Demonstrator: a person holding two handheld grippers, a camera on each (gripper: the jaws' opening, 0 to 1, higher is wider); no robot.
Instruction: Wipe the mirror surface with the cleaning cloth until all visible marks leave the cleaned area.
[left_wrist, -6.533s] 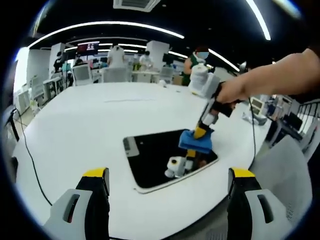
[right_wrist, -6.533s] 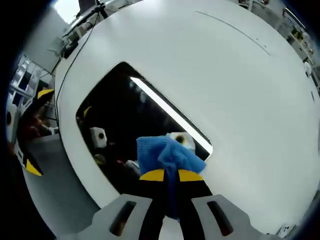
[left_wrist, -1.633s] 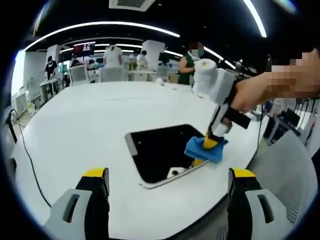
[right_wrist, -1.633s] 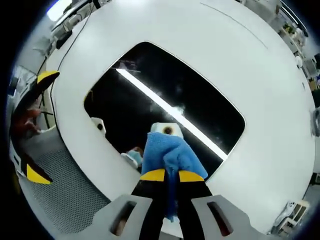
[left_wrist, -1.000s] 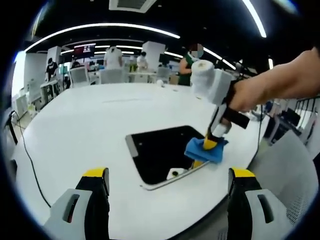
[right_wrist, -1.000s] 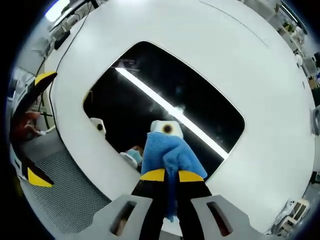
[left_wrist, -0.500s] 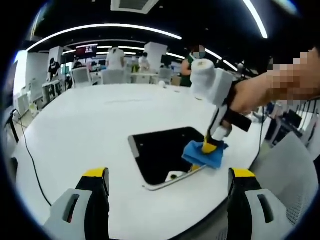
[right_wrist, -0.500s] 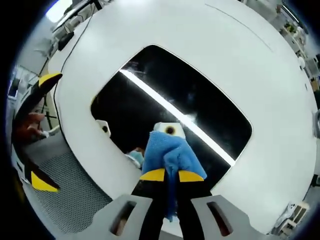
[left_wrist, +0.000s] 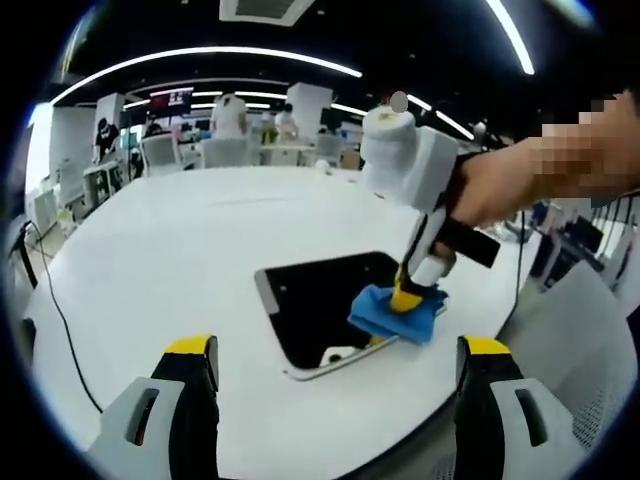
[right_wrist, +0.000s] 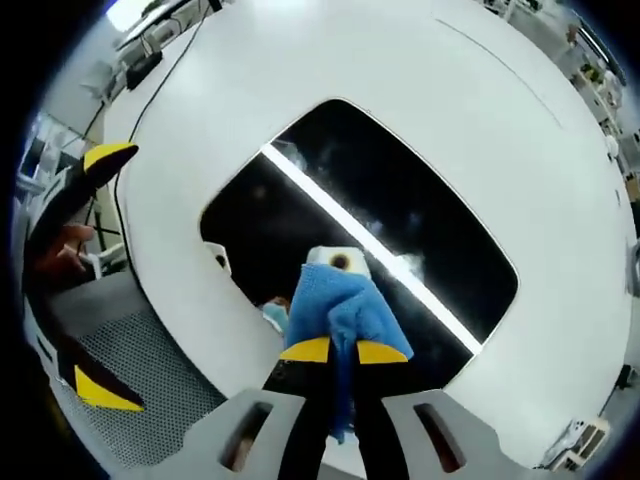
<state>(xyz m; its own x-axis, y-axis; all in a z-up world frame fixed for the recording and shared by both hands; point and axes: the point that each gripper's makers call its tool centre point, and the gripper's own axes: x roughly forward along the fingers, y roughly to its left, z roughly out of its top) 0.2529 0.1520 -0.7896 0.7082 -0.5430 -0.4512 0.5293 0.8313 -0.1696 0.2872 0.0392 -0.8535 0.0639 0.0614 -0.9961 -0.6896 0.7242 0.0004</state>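
Note:
A dark rectangular mirror lies flat on the white table near its front edge. My right gripper is shut on a blue cleaning cloth, pressing it onto the mirror's near right part. The glass reflects a ceiling light strip and the gripper's white box. Faint pale smudges show on the glass beside the light strip. My left gripper hangs open above the table's front edge, short of the mirror, with nothing between its fingers.
A black cable runs over the table's left side. A grey mesh chair stands at the right. Desks, chairs and several people fill the far background. A person's hand holds the right gripper.
The right gripper has slid the cloth leftward along the mirror's near edge, toward the middle. The left gripper has held still.

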